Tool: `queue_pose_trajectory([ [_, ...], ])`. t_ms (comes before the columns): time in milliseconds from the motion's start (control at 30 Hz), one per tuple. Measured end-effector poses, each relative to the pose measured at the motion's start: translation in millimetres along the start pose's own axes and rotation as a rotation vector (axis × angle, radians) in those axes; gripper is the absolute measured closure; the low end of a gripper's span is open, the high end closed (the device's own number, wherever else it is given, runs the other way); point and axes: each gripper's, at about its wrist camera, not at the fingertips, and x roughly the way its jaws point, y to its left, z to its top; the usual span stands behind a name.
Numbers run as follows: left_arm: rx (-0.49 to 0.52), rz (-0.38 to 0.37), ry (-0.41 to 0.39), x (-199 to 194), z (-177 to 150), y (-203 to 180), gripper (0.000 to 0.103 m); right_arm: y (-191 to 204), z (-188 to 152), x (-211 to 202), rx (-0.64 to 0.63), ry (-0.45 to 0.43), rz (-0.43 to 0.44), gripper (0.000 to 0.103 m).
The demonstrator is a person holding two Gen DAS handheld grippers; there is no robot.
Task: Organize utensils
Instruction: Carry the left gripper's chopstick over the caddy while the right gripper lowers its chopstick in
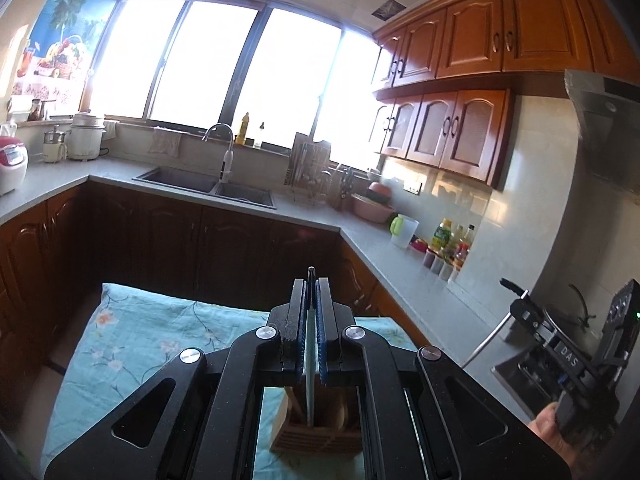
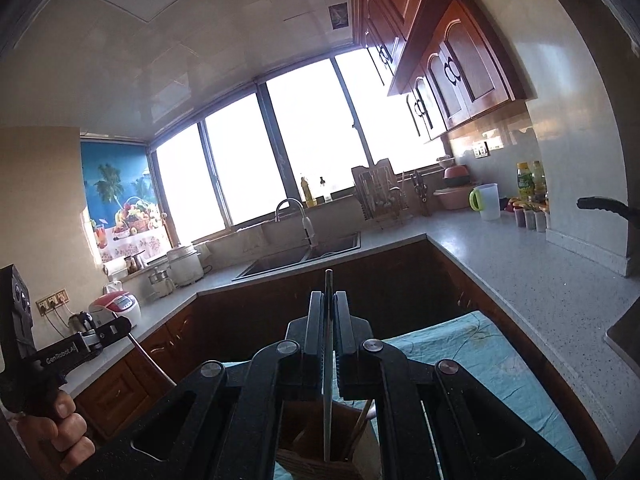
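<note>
My left gripper (image 1: 311, 284) is shut on a thin metal utensil (image 1: 309, 368) that hangs straight down into a wooden utensil holder (image 1: 316, 434) on the blue floral cloth (image 1: 132, 344). My right gripper (image 2: 328, 298) is shut on another thin metal utensil (image 2: 327, 392), whose lower end reaches into the same wooden holder (image 2: 312, 436), beside wooden chopsticks (image 2: 360, 426). Each gripper shows in the other's view, the right at the right edge (image 1: 516, 292), the left at the left edge (image 2: 120, 326), each with a long metal handle trailing below.
A grey L-shaped counter (image 1: 384, 248) holds a sink (image 1: 208, 184), dish rack (image 1: 308, 172), pink bowls (image 1: 372, 208), white jug (image 1: 404, 232) and bottles (image 1: 452, 244). Rice cookers (image 1: 10, 164) stand at the left. Wooden cabinets (image 1: 448, 132) hang overhead.
</note>
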Motion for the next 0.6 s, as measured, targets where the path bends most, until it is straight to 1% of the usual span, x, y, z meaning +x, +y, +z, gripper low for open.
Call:
queue_pose_trajectory([
  [67, -0.017, 0.006, 0.005, 14, -5, 3, 0.099, 0, -3, 7, -0.008, -0.012, -0.012, 0.099],
  [200, -0.037, 0.023, 0.03, 34, -22, 9, 0.099, -3, -15, 22, -0.007, 0.003, -0.02, 0.099],
  [400, -0.053, 0.046, 0.082, 54, -56, 21, 0.099, -10, -44, 37, -0.007, 0.014, -0.04, 0.099],
  [600, -0.035, 0.038, 0.139, 63, -79, 22, 0.099, -16, -72, 51, -0.001, 0.092, -0.049, 0.099],
])
